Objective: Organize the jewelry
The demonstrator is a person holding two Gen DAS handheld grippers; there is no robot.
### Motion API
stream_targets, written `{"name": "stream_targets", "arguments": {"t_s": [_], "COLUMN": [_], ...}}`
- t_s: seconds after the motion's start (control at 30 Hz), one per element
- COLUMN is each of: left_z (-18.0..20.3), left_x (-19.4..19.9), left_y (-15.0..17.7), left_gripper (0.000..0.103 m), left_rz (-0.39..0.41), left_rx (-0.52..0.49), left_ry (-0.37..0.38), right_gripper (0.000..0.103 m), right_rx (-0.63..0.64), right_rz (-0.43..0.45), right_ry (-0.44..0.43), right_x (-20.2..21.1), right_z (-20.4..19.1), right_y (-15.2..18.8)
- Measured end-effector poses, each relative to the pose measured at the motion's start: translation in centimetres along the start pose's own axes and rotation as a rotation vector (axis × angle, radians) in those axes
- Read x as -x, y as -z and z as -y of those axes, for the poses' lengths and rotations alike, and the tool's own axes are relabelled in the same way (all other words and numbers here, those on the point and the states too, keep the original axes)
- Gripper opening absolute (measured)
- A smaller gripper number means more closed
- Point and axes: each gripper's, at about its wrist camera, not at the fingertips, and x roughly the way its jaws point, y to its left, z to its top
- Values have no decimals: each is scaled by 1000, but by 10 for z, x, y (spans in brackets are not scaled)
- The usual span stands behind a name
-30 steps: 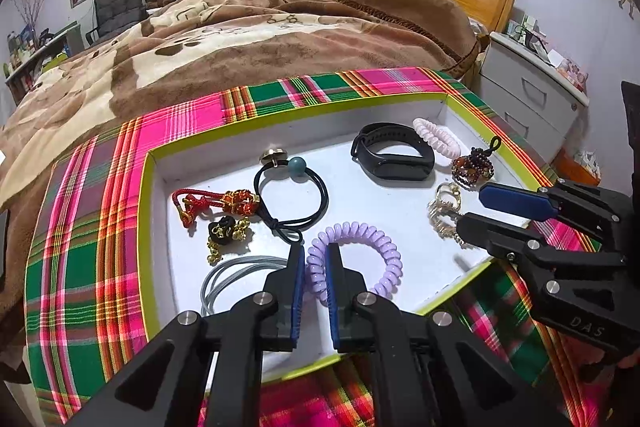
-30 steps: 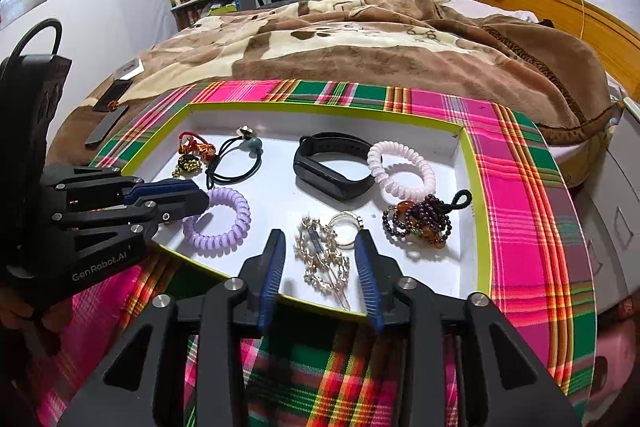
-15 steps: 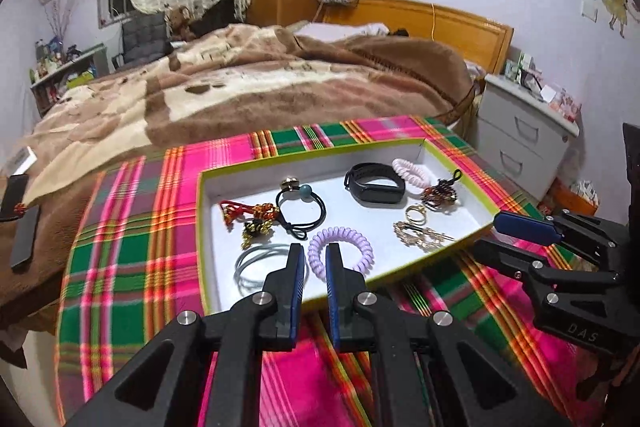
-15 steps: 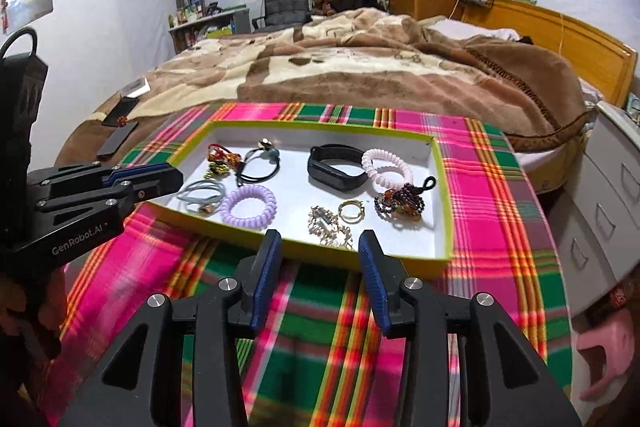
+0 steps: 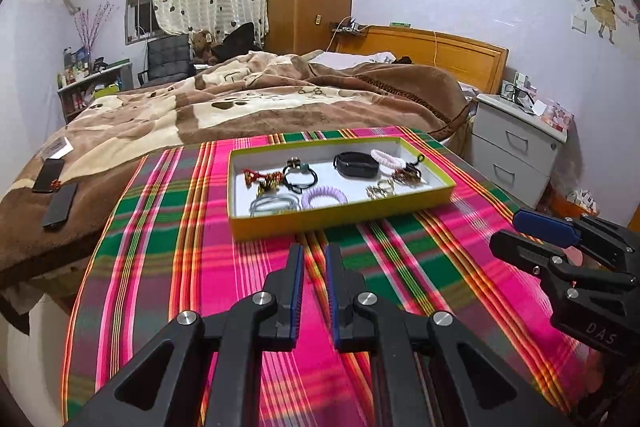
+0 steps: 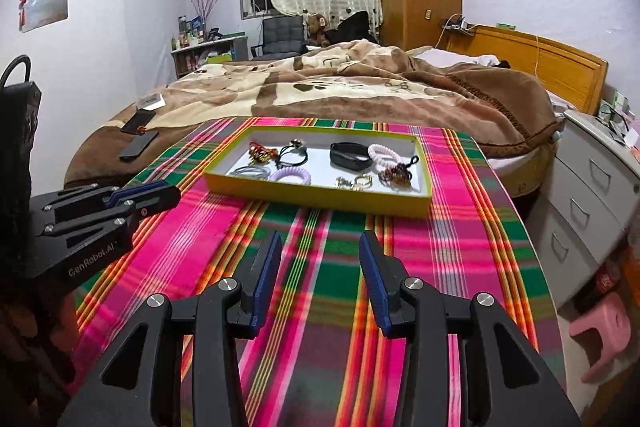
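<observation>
A yellow-green tray (image 5: 340,213) (image 6: 316,195) stands on the plaid cloth and holds a purple coil tie (image 5: 324,195) (image 6: 290,175), a black band (image 5: 356,165) (image 6: 350,155), a pink coil tie (image 5: 387,159), a black hair tie (image 5: 300,177), grey ties (image 5: 274,205), beads (image 6: 396,173) and gold pieces (image 6: 358,181). My left gripper (image 5: 315,259) (image 6: 140,197) is nearly shut and empty, well short of the tray. My right gripper (image 6: 320,247) (image 5: 516,227) is open and empty, also back from the tray.
The plaid cloth (image 6: 320,267) covers a table against a bed with a brown blanket (image 5: 260,99). Two phones (image 5: 60,205) lie on the bed at left. A white nightstand (image 5: 520,143) stands at right. A pink stool (image 6: 600,331) sits on the floor.
Both grippers have pulled back and up from the tray, which now looks small and far. The left gripper has left the purple coil tie in the tray.
</observation>
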Motion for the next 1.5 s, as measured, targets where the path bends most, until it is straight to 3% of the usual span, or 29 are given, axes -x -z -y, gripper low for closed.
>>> {"name": "stream_targets", "arguments": {"t_s": [0.23, 0.57, 1.5], "left_z": [13, 21, 22], "left_x": [37, 55, 63], "left_y": [27, 54, 55], "left_gripper": [10, 10, 10], "left_rz": [49, 35, 50], "left_rx": [-4, -1, -5], "left_ry": [3, 20, 7], "right_gripper": [41, 42, 42], "right_rx": [3, -4, -3], "right_rz": [19, 10, 21], "right_ry": [16, 13, 17], "right_x": [27, 47, 53], "right_z": [-16, -26, -30], "right_y": [26, 51, 51]}}
